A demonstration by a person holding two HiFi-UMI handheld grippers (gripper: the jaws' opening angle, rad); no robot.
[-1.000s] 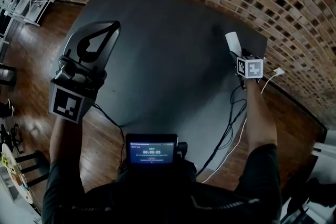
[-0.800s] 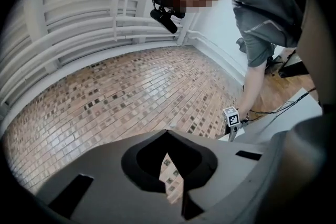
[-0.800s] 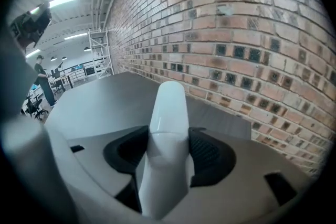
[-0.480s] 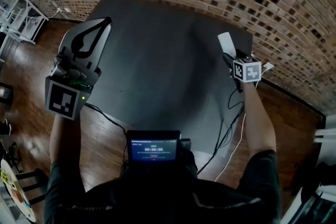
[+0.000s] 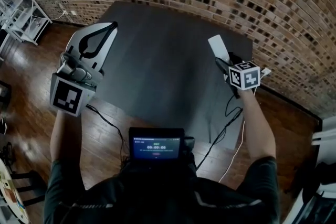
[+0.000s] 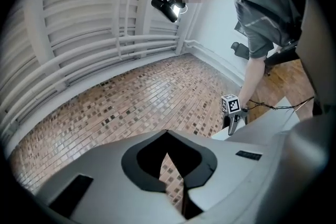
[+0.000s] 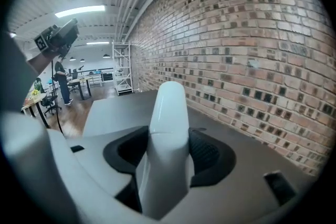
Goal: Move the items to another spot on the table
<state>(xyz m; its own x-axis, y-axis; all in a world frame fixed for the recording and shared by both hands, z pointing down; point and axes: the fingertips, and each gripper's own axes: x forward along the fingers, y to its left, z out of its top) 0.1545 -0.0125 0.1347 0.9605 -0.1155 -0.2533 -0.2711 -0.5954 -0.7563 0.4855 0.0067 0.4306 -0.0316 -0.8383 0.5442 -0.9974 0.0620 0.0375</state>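
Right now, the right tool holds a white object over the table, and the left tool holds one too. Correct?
The left tool is empty: the left gripper view shows nothing between its jaws. The right tool does hold the white object over the table.

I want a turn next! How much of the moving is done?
Done: nothing I can confirm; the dark table shows no item set down. In hand: the right tool is clamped on a white item near the table's right side. Left: putting it down at a new spot and letting go. The left tool is shut and carries nothing.
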